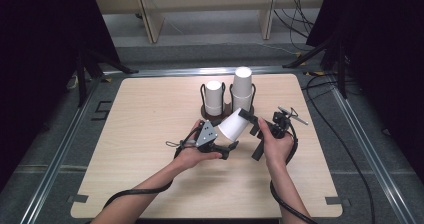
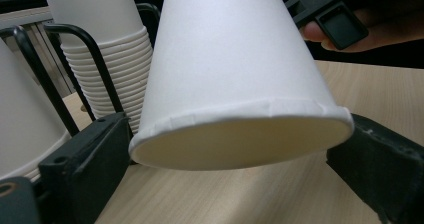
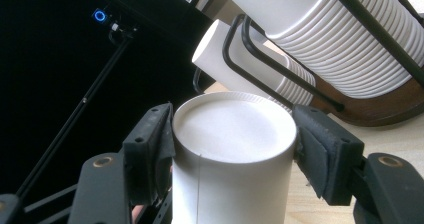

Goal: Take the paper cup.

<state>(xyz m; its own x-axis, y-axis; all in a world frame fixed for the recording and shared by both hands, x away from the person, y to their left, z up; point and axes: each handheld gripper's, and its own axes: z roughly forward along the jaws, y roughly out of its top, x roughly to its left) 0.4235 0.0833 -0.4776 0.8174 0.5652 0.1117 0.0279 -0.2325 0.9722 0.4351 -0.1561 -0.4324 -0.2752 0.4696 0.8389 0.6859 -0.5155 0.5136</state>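
While my right gripper [image 3: 232, 149] clamps the paper cup [image 1: 234, 125] near its base, it lies tilted, mouth toward my left gripper [image 2: 225, 169], whose jaws flank the rim untouching; holder [image 1: 227, 111] just behind.

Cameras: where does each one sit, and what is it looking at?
High view: above the table, looking forward and down; both forearms, left gripper, right gripper.
Left gripper view: low by the loose cup, facing its open rim; jaws either side.
Right gripper view: facing the cup's closed bottom, clamped between the jaws.
Shared: all show the cup and the cup stacks.
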